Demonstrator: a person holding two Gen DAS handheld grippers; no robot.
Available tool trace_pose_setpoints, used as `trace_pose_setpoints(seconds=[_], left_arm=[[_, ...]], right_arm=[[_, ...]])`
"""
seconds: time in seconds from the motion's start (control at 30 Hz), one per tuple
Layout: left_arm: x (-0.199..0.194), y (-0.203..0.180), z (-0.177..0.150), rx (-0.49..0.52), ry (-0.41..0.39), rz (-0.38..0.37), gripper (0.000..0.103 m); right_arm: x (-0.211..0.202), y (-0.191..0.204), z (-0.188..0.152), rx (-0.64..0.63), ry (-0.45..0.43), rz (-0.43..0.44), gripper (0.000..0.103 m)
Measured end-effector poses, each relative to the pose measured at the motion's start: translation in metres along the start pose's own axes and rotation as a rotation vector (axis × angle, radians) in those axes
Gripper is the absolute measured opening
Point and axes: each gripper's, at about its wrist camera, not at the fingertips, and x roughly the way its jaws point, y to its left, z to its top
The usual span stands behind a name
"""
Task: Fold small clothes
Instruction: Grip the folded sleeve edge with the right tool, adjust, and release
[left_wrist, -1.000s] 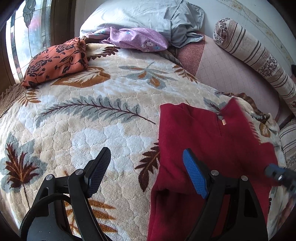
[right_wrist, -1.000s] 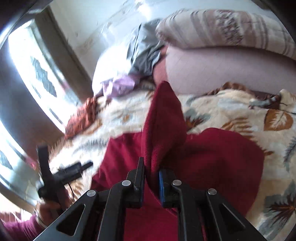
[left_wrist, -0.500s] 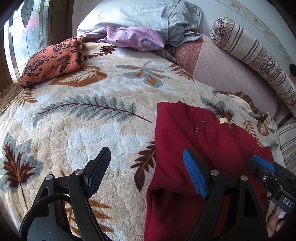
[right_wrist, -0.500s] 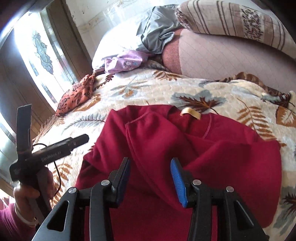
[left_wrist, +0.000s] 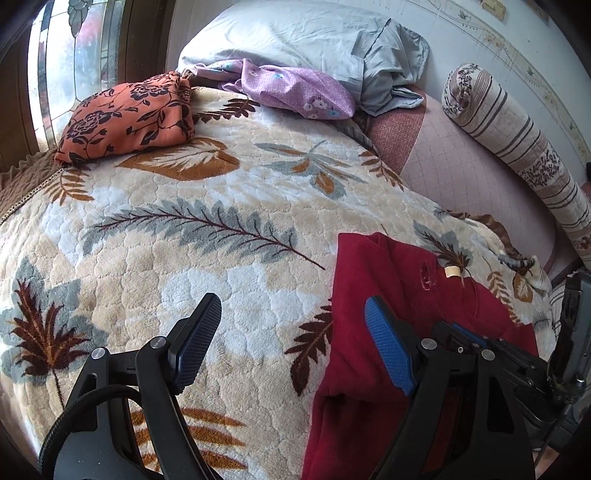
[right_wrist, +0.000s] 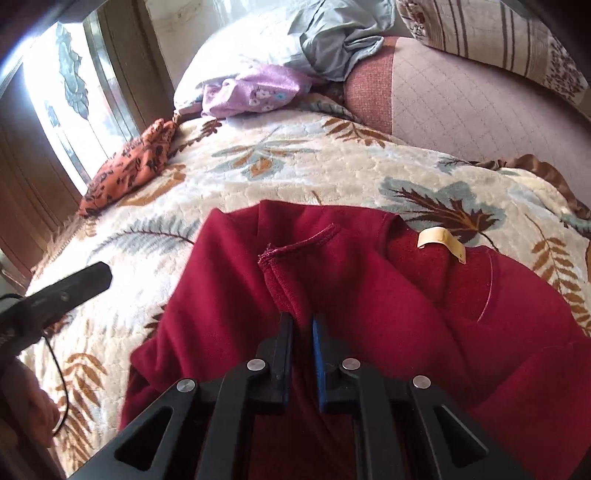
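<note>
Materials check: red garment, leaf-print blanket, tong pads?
Red garment: looks like matte fleece or brushed knit; fuzzy nap, overlocked hem edge, soft rounded folds.
Leaf-print blanket: seems thick plush, embossed in pebbly quilted bumps with a slight sheen.
Pads on left tongs: blue, finely cross-hatched, probably rubber or textured plastic on black rigid plastic arms.
Right tongs pinch a red fold.

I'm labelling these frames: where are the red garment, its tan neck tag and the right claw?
red garment (right_wrist: 498, 332): right wrist view, flat body cloth.
tan neck tag (right_wrist: 439, 240): right wrist view, tag's middle.
right claw (right_wrist: 303, 328): right wrist view, between fingertips pinching a fold.
</note>
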Motion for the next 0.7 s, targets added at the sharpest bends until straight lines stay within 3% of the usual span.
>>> trace_pose_setpoints(seconds=[0.17, 0.3, 0.37, 0.4, 0.43, 0.53, 0.6, 0.7], left_arm=[[0.000, -0.001, -0.001, -0.005, -0.007, -0.006, 0.081], [0.006, -0.009, -0.007, 0.027, 0.031, -0.020, 0.081], [0.006, -0.015, -0.009, 0.056, 0.029, -0.021, 0.081], [0.005, -0.018, -0.010, 0.068, 0.025, -0.022, 0.081], [0.005, -0.020, -0.010, 0.077, 0.023, -0.025, 0.081], [0.008, -0.025, -0.014, 0.091, 0.033, -0.037, 0.081], [0.012, -0.028, -0.015, 0.098, 0.036, -0.041, 0.081], [0.019, -0.033, -0.017, 0.102, 0.054, -0.076, 0.081]], right_arm=[[-0.014, 0.035, -0.013, -0.035, -0.010, 0.139, 0.009], [0.005, 0.046, -0.035, -0.071, 0.084, 0.111, 0.015], [-0.011, 0.027, -0.039, 0.006, 0.079, 0.151, 0.025], [-0.025, 0.015, -0.041, 0.038, 0.053, 0.143, 0.039], [-0.043, 0.000, -0.043, 0.065, 0.012, 0.112, 0.053], [-0.091, -0.053, -0.049, 0.125, -0.101, -0.092, 0.067], [-0.107, -0.096, -0.052, 0.204, -0.116, -0.224, 0.068], [-0.112, -0.160, -0.060, 0.400, -0.073, -0.299, 0.068]])
